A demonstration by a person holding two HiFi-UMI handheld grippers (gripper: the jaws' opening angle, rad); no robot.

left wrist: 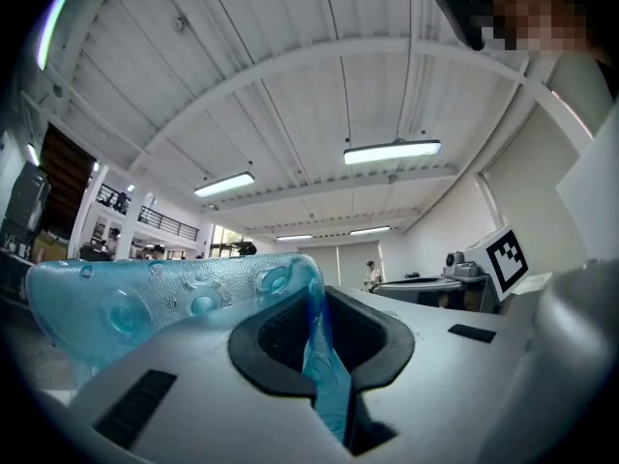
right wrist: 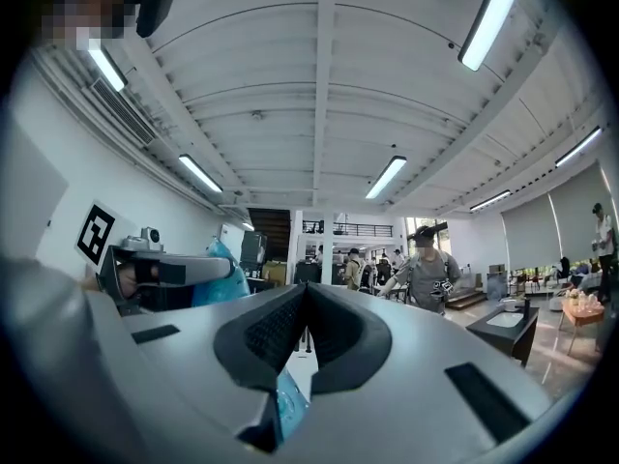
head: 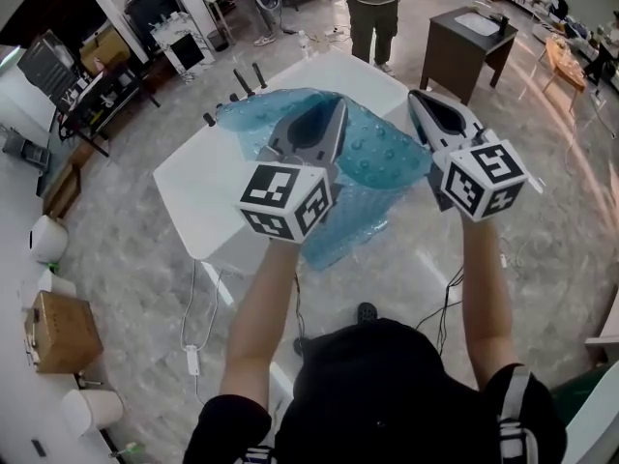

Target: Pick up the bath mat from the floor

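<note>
Two forearms reach forward side by side in the head view, left forearm [head: 256, 327] and right forearm [head: 488, 298], each ending behind a marker cube. The left gripper [head: 338, 106] and right gripper [head: 416, 97] point away from the body, roughly level.

Left gripper [left wrist: 314, 303]: jaws clamped on a fold of the bath mat [left wrist: 145, 298], which runs between the pads and spreads out to the left.
Right gripper [right wrist: 305, 290]: jaws closed tip to tip, with a bit of blue mat [right wrist: 288, 404] pinched low between them.

Bath mat [head: 387, 153]: translucent blue, dotted with round suction cups, hanging between the two grippers, clear of the floor [head: 542, 259].

Markings: only black-and-white square patterns on the left cube [head: 285, 201] and right cube [head: 484, 177].

Room: glossy grey marbled floor. White table [head: 208, 191] sits below the mat. Beyond it are a standing person [head: 372, 13] and a dark cabinet [head: 464, 51] with a white basin. Cardboard box [head: 63, 332] at left. Ribbed white ceiling with strip lights [left wrist: 392, 151].
</note>
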